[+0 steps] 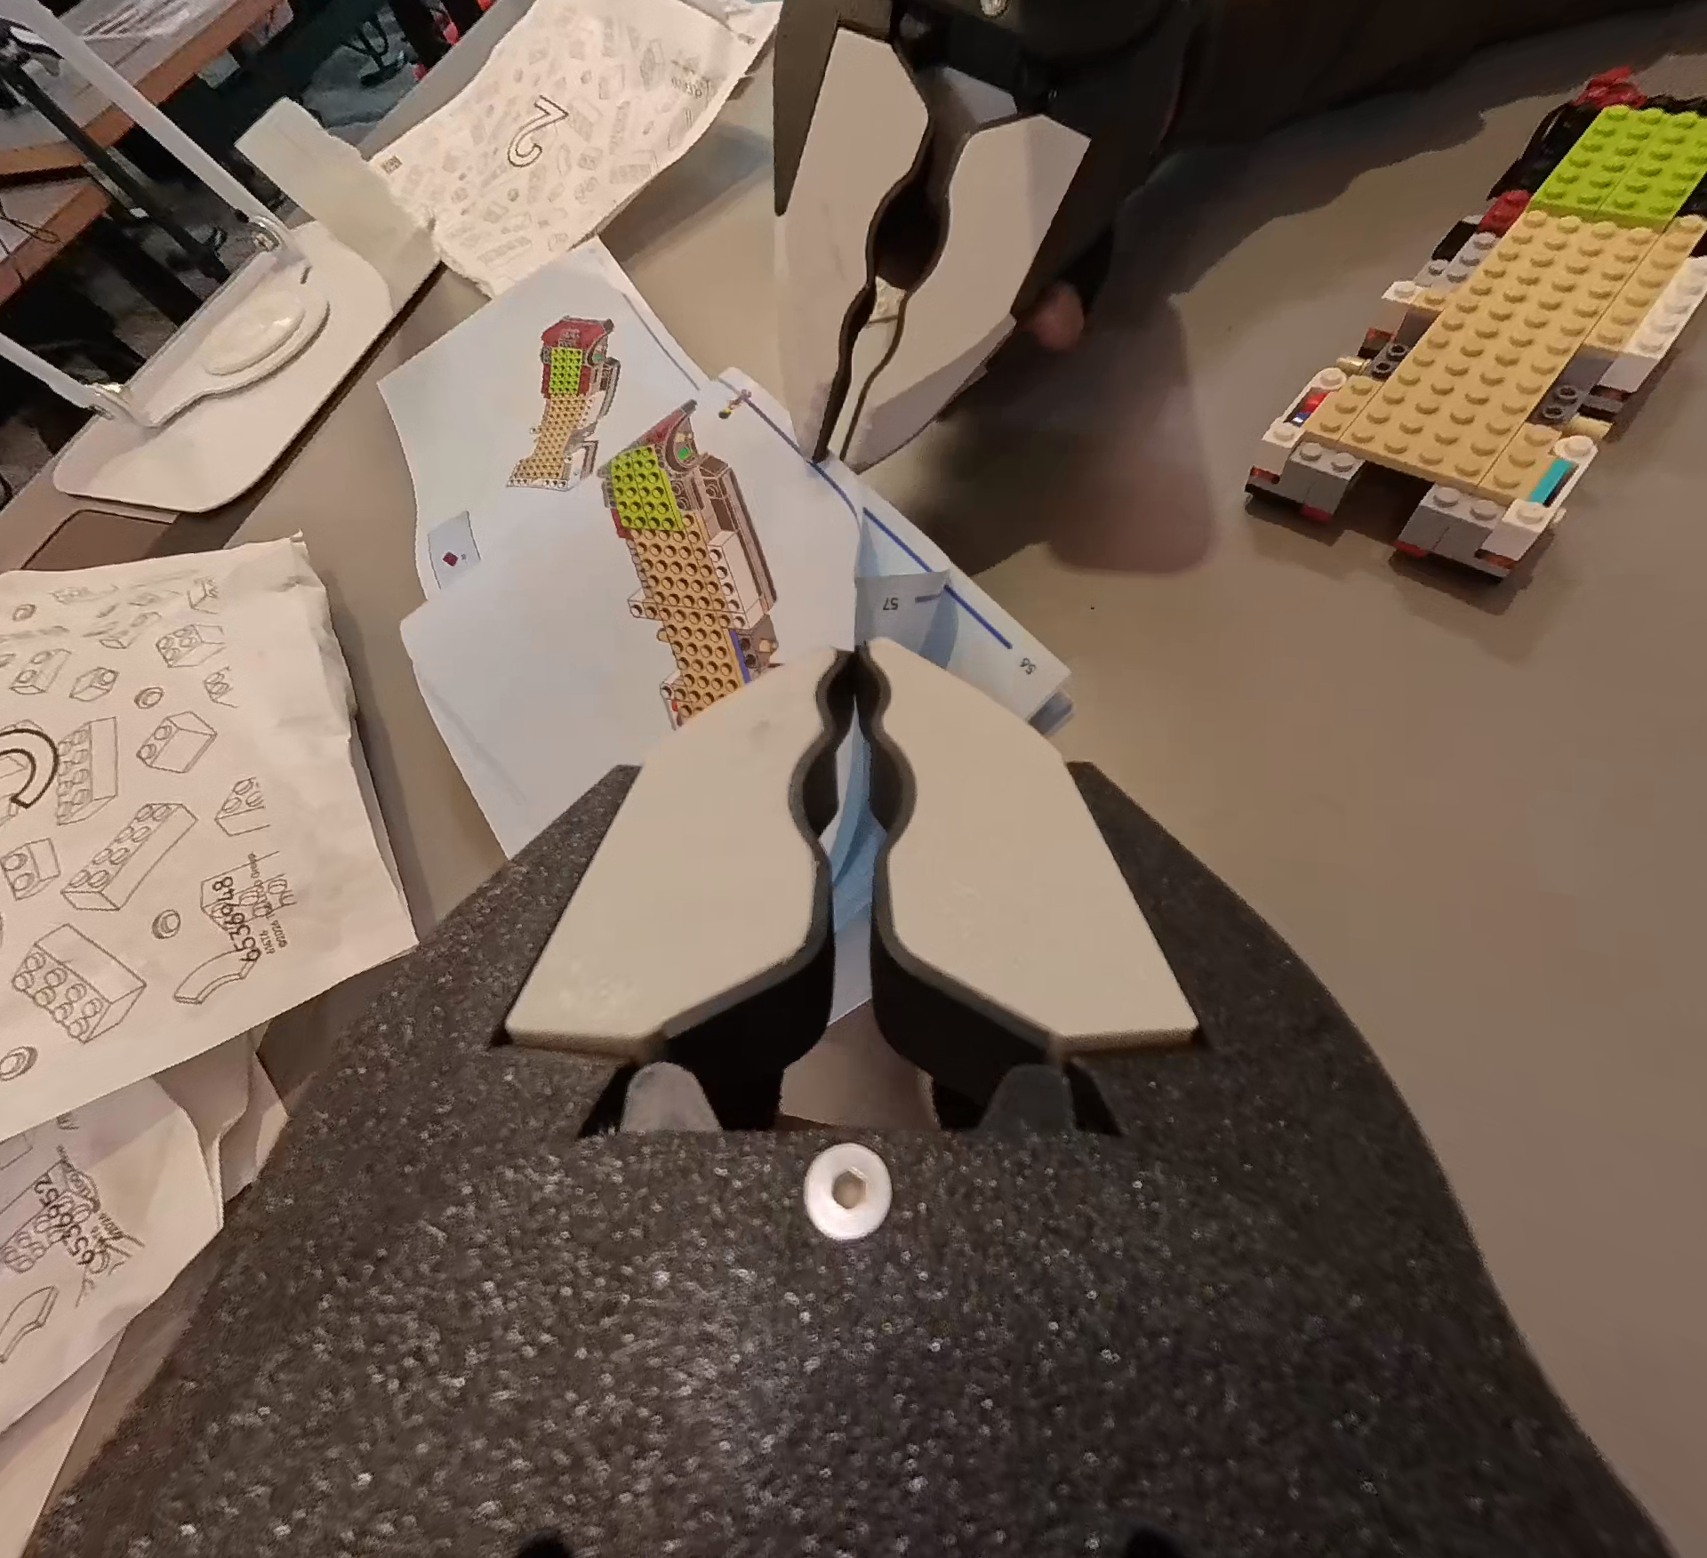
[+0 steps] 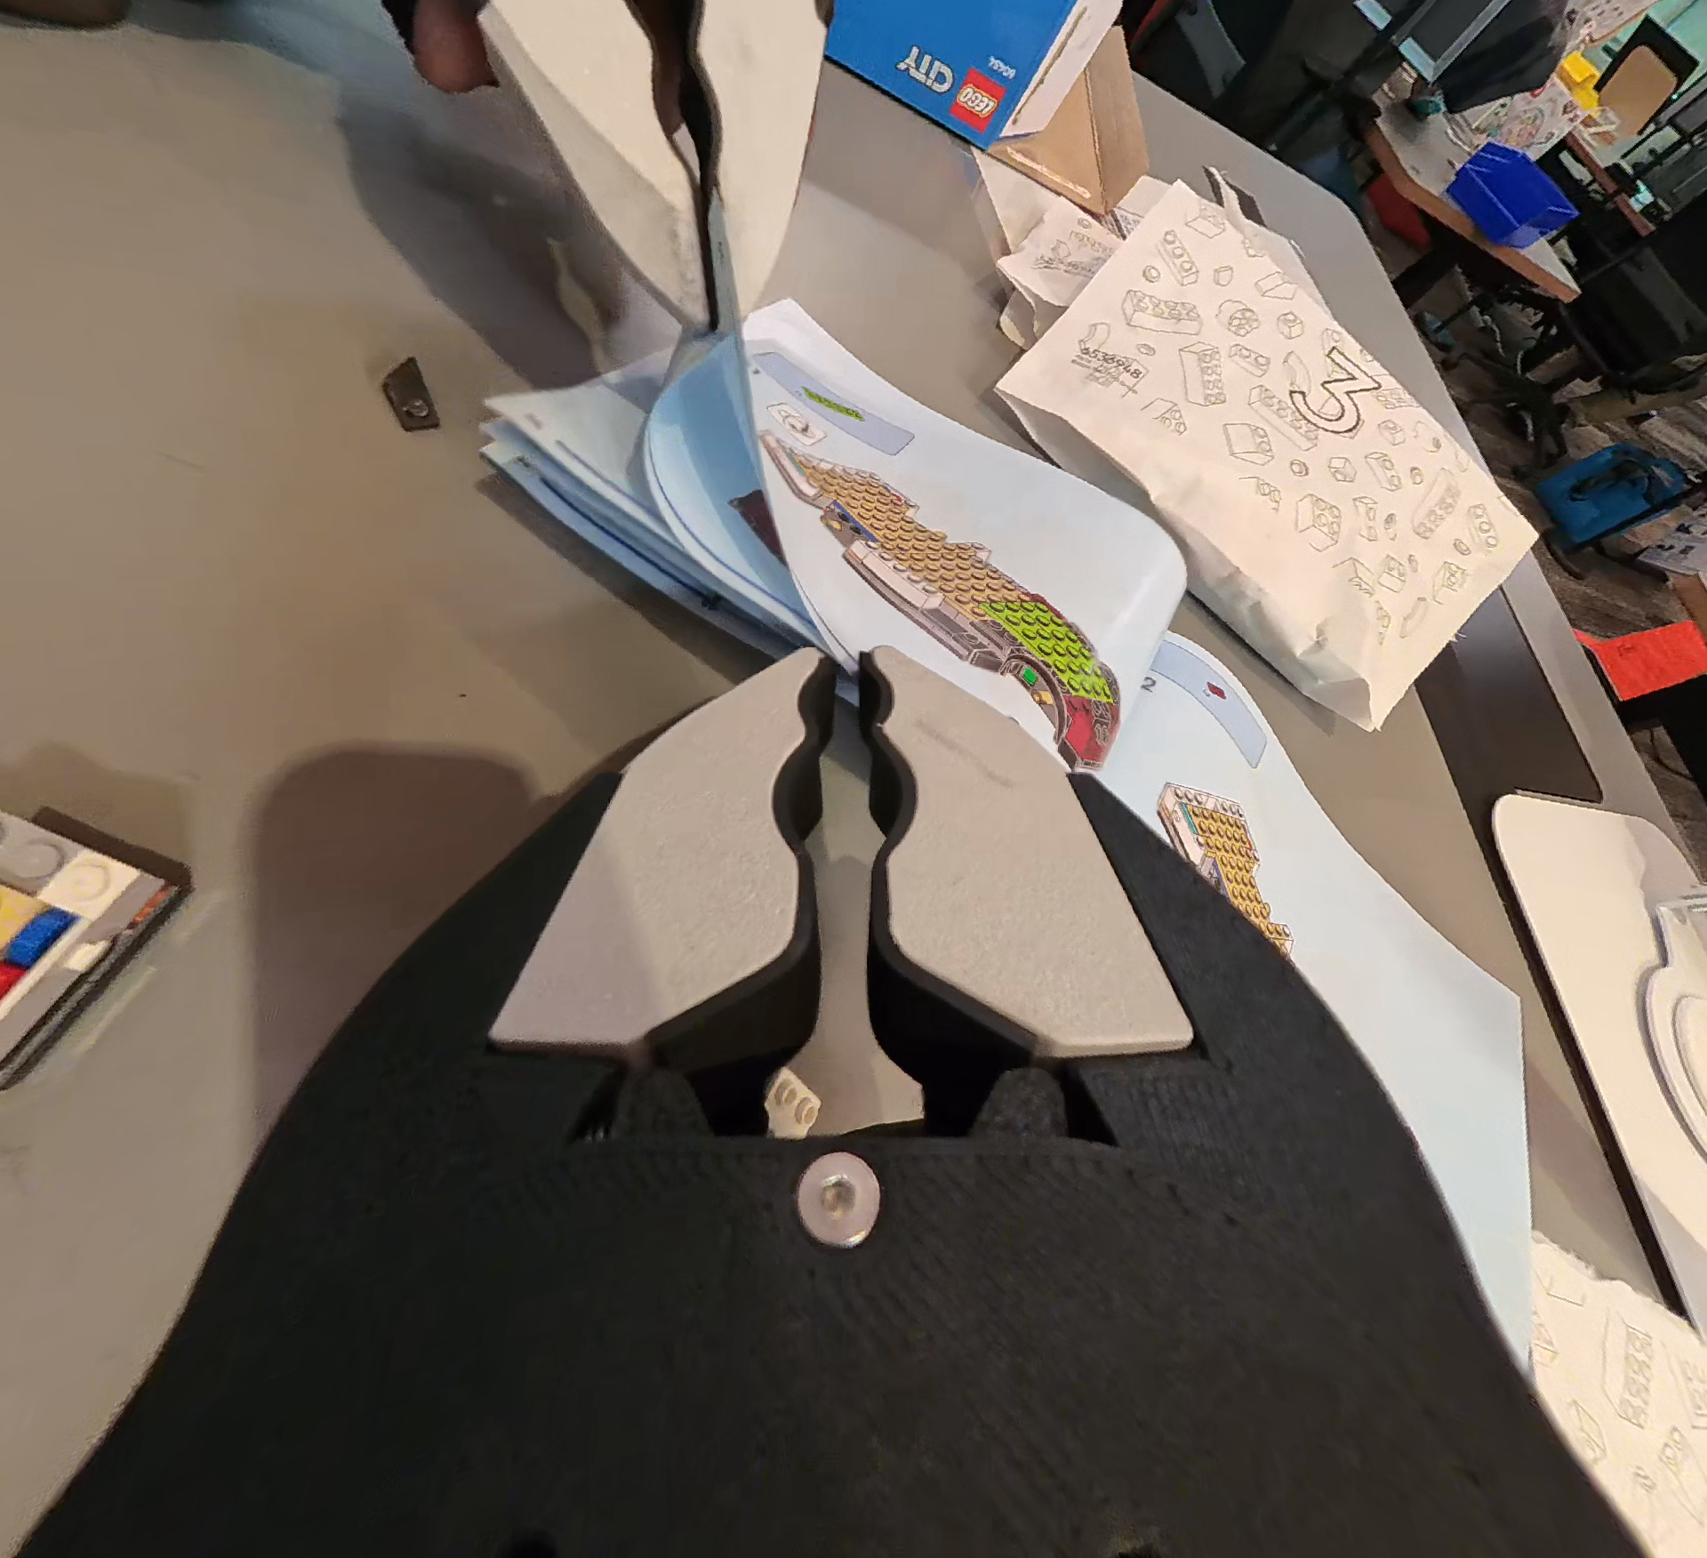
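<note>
An open brick-building instruction booklet [image 1: 573, 590] lies on the grey table [image 1: 1293, 867]. One of its pages [image 2: 970, 553] is lifted and curled. My left gripper [image 1: 854, 650] is shut on the near edge of that page, and the pale blue paper runs between its pads. The right wrist view shows it [image 2: 716, 317] pinching the page from above. My right gripper [image 2: 845, 664] is shut on the same page's other corner, with the paper edge in the thin slit between its tips. It also shows in the left wrist view [image 1: 831, 446].
A tan and lime brick model [image 1: 1496, 349] sits on the table at the right, and its edge shows in the right wrist view [image 2: 65, 913]. Printed paper bags [image 1: 166, 821] [image 2: 1293, 442], a blue box [image 2: 942, 8], a white lamp base [image 1: 231, 368] and a small dark piece [image 2: 411, 396] surround the booklet. Some 7 cm of space lies between my two pairs of fingers. About 8 cm separates my left fingertips from the small dark piece [image 2: 411, 396].
</note>
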The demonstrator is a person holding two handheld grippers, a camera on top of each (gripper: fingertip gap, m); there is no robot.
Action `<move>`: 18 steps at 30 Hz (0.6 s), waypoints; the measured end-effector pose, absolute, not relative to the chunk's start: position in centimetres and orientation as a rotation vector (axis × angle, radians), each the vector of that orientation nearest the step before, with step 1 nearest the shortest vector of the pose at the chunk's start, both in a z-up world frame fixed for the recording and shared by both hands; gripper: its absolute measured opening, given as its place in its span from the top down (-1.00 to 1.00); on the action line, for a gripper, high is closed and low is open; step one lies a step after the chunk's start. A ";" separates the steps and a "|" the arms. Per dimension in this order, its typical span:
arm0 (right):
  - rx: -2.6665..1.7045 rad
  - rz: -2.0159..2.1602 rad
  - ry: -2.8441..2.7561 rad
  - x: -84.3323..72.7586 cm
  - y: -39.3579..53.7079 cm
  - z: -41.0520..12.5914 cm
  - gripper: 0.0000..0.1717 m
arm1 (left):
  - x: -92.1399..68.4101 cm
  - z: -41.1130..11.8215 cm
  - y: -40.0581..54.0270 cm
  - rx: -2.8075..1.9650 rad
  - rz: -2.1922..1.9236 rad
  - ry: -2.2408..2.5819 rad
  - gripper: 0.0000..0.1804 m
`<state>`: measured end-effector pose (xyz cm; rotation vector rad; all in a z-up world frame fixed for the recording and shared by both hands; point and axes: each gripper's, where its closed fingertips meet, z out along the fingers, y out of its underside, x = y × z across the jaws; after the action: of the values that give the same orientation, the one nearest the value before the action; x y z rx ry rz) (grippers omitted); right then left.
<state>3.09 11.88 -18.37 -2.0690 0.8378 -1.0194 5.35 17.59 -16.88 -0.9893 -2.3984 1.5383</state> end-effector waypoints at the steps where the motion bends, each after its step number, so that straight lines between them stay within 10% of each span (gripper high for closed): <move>1: -2.072 -1.014 0.830 3.0 11.9 -18.3 0.93 | 5.4 -16.9 17.6 -0.986 1.539 -2.397 1.00; 15: -2.048 -0.994 0.720 4.0 15.4 -16.9 0.69 | 4.9 -16.6 17.5 -1.006 1.558 -2.375 1.00; 18: -2.094 -1.053 0.762 5.3 15.3 -17.1 0.93 | 4.5 -15.6 17.5 -1.017 1.635 -2.318 1.00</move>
<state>5.28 15.31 -17.15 -2.0935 0.7621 -1.0525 4.55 17.46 -15.58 -1.0171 -2.3177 1.6353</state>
